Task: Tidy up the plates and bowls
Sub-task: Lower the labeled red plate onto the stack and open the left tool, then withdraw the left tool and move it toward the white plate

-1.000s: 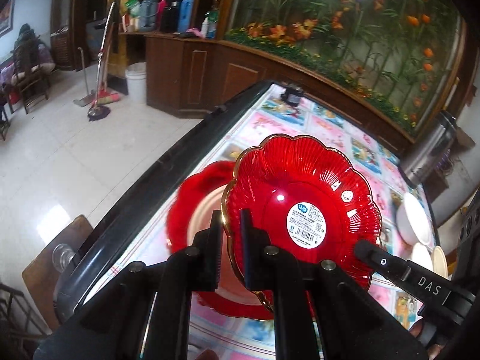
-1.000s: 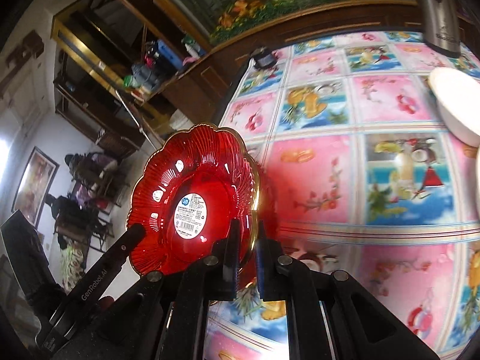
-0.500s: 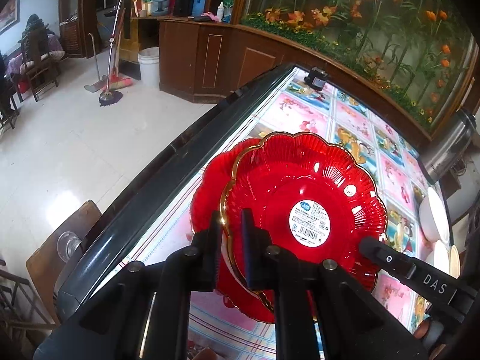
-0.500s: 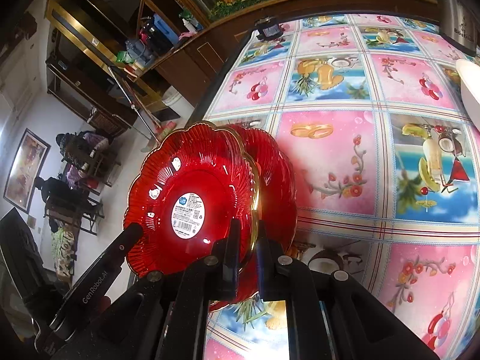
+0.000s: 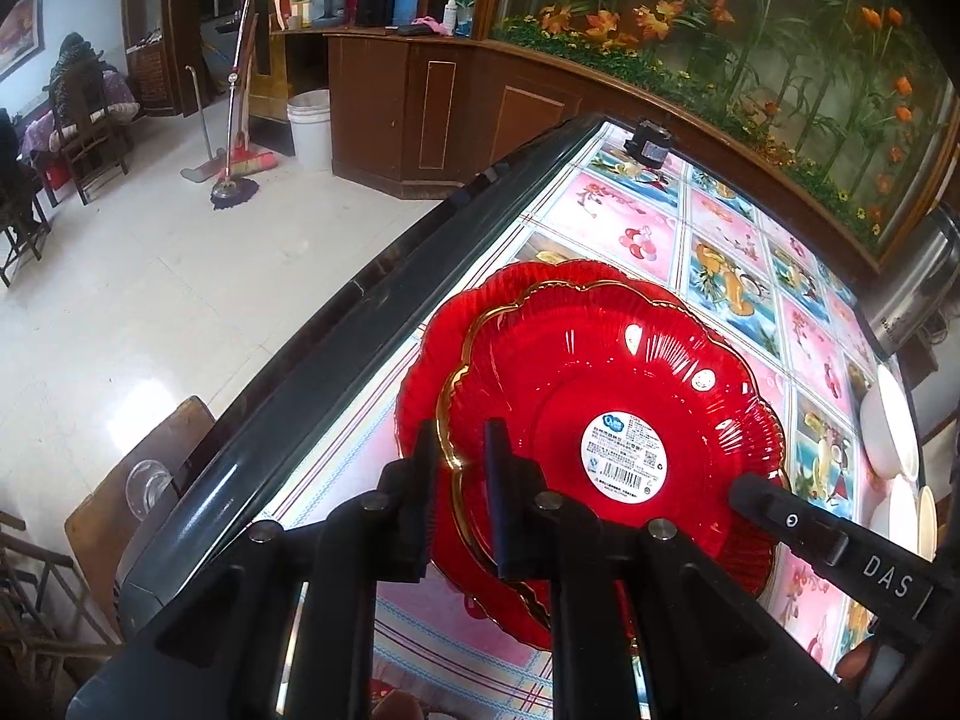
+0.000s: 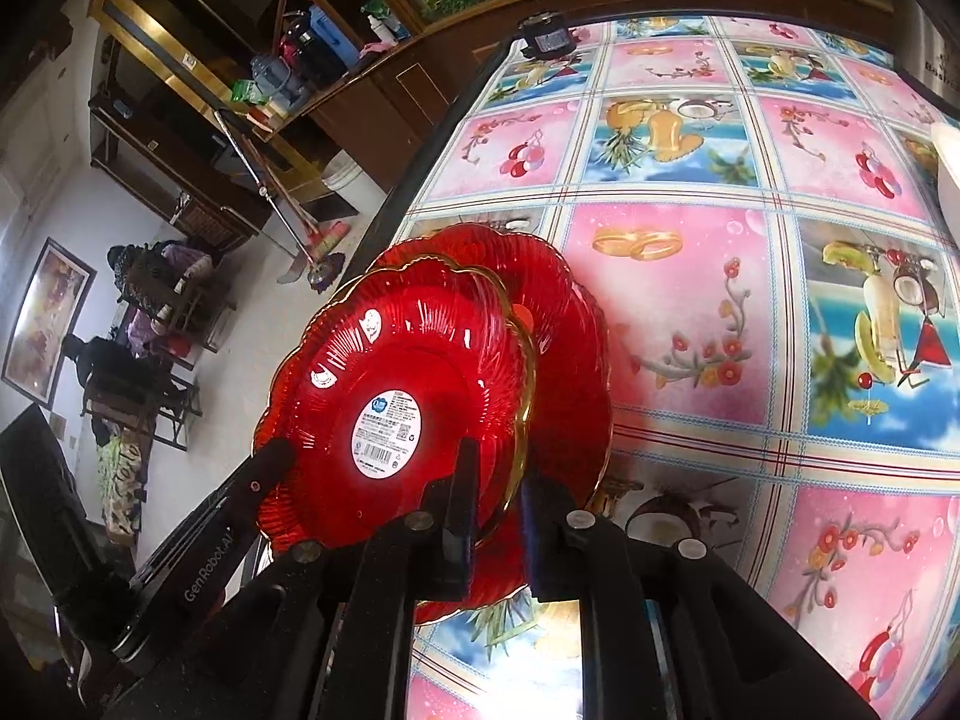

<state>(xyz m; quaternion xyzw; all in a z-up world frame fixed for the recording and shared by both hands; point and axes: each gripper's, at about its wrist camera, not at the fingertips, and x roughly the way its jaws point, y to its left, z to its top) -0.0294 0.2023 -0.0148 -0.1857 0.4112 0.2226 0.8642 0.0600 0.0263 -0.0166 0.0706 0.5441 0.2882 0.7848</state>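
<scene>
A: Holding the top red plate point(image 5: 606, 396) by its near rim, both the left tool point(image 5: 459, 468) and right tool point(image 6: 498, 480) pinch it.

B: The other red plate point(image 6: 570, 324) lies right below, on the counter point(image 6: 690, 300) by its left edge.

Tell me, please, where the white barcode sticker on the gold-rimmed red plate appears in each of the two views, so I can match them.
Left wrist view: the barcode sticker sits right of centre, low on the gold-rimmed red plate.
Right wrist view: the sticker sits left of centre, on the same plate.
Shared landmark: the small black device at the table's far edge.
</scene>
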